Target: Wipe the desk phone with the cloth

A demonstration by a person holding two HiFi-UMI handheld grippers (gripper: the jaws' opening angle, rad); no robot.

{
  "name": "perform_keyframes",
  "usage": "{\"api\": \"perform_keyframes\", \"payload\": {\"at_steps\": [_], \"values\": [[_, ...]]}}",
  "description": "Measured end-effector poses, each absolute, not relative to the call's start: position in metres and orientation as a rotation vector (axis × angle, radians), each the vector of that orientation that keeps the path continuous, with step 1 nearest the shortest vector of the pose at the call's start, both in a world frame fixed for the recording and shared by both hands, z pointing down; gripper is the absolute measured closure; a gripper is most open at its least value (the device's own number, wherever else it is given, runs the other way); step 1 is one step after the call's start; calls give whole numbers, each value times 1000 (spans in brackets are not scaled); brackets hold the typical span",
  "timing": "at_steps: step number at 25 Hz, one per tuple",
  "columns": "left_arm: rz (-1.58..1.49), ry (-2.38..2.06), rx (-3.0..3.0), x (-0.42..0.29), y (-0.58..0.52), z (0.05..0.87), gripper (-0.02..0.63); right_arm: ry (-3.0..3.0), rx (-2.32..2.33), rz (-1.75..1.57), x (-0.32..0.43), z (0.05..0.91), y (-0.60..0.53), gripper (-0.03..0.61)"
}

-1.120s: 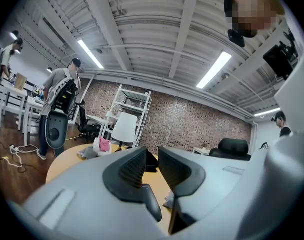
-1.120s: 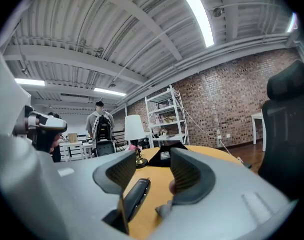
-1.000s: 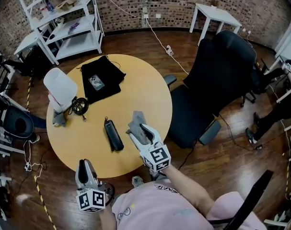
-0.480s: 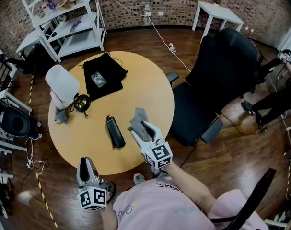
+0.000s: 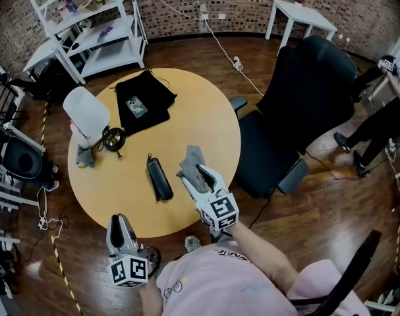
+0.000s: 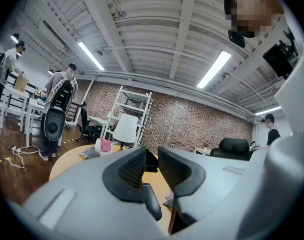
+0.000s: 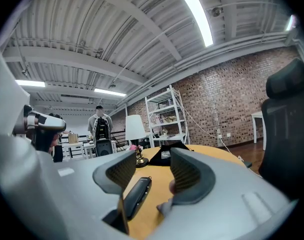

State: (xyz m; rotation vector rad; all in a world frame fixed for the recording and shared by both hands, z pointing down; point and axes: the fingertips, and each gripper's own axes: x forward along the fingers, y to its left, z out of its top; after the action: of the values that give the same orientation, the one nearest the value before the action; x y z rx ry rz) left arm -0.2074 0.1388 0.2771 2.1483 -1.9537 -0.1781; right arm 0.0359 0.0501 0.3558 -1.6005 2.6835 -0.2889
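Status of the wipe, as far as we can read it:

1. The desk phone (image 5: 159, 179), a dark handset-shaped unit, lies flat on the round table (image 5: 200, 117), toward the near edge. No cloth is on it and neither gripper touches it.
2. The cloth (image 5: 190, 158), grey and crumpled, lies on the table just to the right of the desk phone, with a narrow strip of bare wood between them.
3. The right gripper (image 5: 194, 173) sits low over the near part of the cloth. In the right gripper view its jaws stand spread. The desk phone (image 7: 136, 196) shows through the gap and a fold of cloth (image 7: 166, 206) lies beside and below the right-hand jaw. We see no pad pressing on either one.
4. The left gripper (image 5: 119, 218) hangs off the near edge of the table, over the floor. Its jaws are pressed together with nothing between them.

We judge that no wiping contact exists at this moment. The layout fits two stages equally: the cloth about to be gripped for the wipe, or the cloth released beside a phone already wiped. We see no smear or dust on the phone's surface that would settle which.
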Motion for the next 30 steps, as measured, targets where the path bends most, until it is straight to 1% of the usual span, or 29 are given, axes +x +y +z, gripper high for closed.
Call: {"api": "perform_keyframes", "payload": {"at_steps": [12, 30], "values": [[-190, -1960, 2147, -214, 141, 276, 535, 2747, -1577, -259, 26, 359, 53, 368], [-188, -1946, 2154, -207, 142, 279, 535, 2749, -1587, -267, 32, 363, 57, 368]]}}
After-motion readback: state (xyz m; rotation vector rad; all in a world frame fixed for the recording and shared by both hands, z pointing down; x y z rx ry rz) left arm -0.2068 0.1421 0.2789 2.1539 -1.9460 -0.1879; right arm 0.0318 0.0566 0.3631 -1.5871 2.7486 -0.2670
